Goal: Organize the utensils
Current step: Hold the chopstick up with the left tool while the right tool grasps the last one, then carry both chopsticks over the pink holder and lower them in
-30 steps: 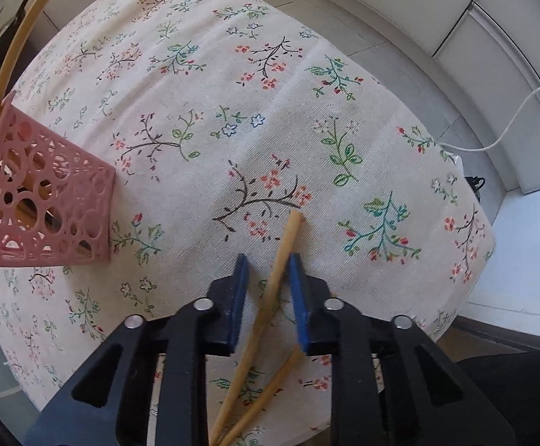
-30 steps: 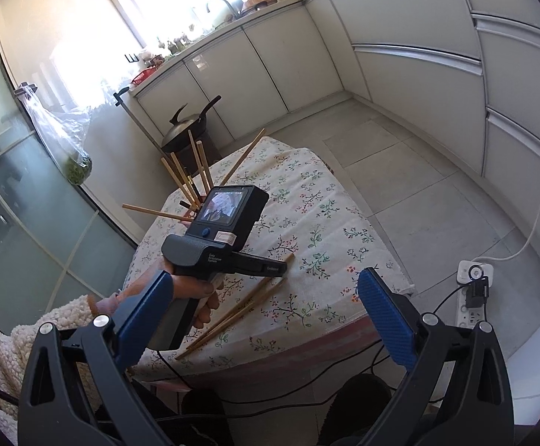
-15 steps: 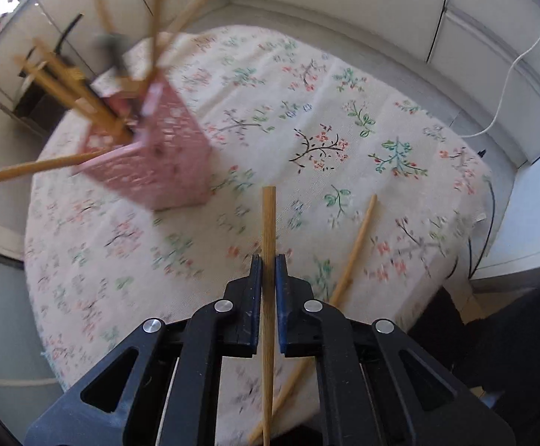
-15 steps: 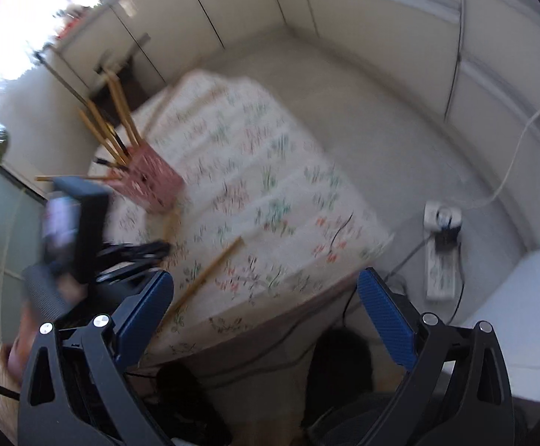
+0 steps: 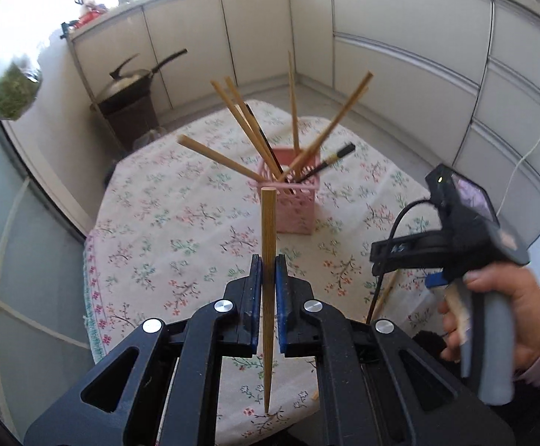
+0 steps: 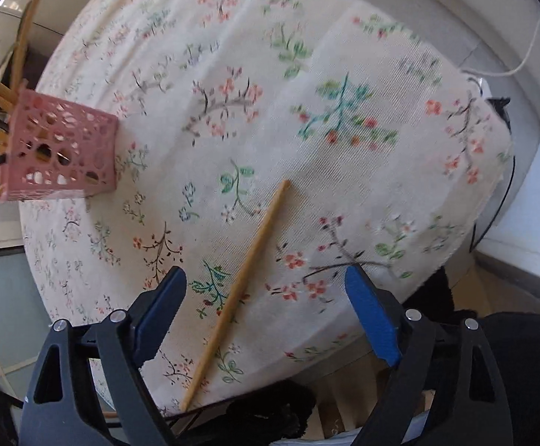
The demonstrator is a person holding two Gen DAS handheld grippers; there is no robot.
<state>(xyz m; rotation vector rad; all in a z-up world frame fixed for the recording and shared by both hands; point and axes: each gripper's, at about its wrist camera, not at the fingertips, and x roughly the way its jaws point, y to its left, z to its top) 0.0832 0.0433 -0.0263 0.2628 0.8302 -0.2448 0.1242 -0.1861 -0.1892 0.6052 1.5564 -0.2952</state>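
Your left tongs have lifted one wooden chopstick off the bench since a second ago, when it still lay on the flowered cloth with a second stick. Now the blue pads are clamped on its shaft, and it stands nearly upright in the left wrist view, thick end up in front of the pink holder, thin tip hanging below the tongs. The holder sits mid-bench with a fan of chopsticks leaning out of it.

Your right tongs have swung from looking across the kitchen to looking down at the bench. They are spread wide with nothing between the pads. A single chopstick lies flat on the cloth between them, its near end at the bench edge. The pink holder stands well apart at the left of that view.
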